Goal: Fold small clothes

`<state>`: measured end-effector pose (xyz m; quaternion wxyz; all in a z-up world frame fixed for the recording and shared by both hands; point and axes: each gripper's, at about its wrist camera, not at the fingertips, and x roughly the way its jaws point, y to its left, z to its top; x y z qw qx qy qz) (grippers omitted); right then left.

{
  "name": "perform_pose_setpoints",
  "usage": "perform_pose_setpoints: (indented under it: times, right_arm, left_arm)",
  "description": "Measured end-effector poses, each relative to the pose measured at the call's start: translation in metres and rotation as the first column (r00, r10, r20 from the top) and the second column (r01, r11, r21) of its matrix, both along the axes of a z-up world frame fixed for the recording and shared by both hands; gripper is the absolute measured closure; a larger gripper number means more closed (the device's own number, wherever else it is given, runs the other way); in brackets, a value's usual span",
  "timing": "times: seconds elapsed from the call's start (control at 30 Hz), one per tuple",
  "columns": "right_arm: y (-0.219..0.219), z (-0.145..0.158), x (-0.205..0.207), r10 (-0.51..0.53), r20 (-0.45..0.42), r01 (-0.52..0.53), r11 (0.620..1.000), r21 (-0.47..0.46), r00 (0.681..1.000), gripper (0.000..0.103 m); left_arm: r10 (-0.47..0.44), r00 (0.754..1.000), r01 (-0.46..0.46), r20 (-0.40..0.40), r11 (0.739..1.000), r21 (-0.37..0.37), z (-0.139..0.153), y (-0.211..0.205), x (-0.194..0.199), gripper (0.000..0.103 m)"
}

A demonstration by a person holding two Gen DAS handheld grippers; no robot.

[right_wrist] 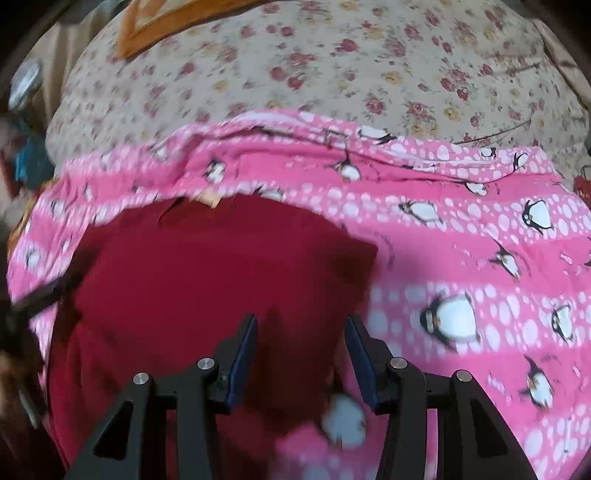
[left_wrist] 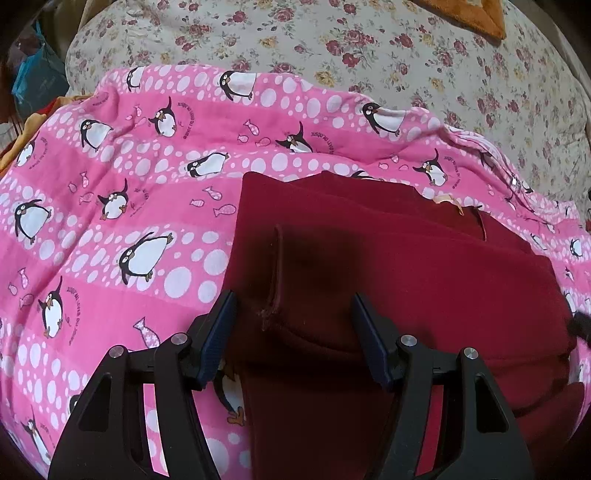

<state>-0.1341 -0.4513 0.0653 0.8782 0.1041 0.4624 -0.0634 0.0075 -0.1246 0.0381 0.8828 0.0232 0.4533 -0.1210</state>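
A dark red garment [left_wrist: 406, 266] lies on a pink penguin-print blanket [left_wrist: 110, 206]. A seam ridge [left_wrist: 275, 273] of the garment runs up between the fingers of my left gripper [left_wrist: 293, 306], which is open just above the cloth near its left edge. In the right wrist view the same red garment [right_wrist: 192, 273] spreads to the left and centre. My right gripper [right_wrist: 301, 325] is open over its right part, close to its right edge. A small tan label [right_wrist: 207, 201] shows at the garment's far edge. The right wrist view is blurred.
The pink blanket [right_wrist: 461, 251] lies on a floral bedcover [left_wrist: 369, 48]. An orange cloth [left_wrist: 476, 14] sits at the far side of the bed. A blue bag [left_wrist: 33, 81] hangs at the left edge. My left gripper's dark arm [right_wrist: 40, 291] shows at the left.
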Motion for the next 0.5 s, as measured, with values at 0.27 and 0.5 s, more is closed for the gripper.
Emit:
perform_pose_setpoints:
  times: [0.27,0.5]
  right_arm:
    - [-0.002,-0.023,-0.017,-0.025,-0.051,0.025,1.000,-0.004,0.998,0.053]
    - [0.000,-0.008,-0.040,-0.025,-0.023,0.026,0.999,0.039,0.999,0.051]
  left_arm:
    - [0.003,1.000,-0.003,0.005,1.000,0.002,0.014,0.006,-0.017,0.039]
    - [-0.004,1.000,0.004,-0.013,1.000,0.008,0.020,0.017,-0.042,0.039]
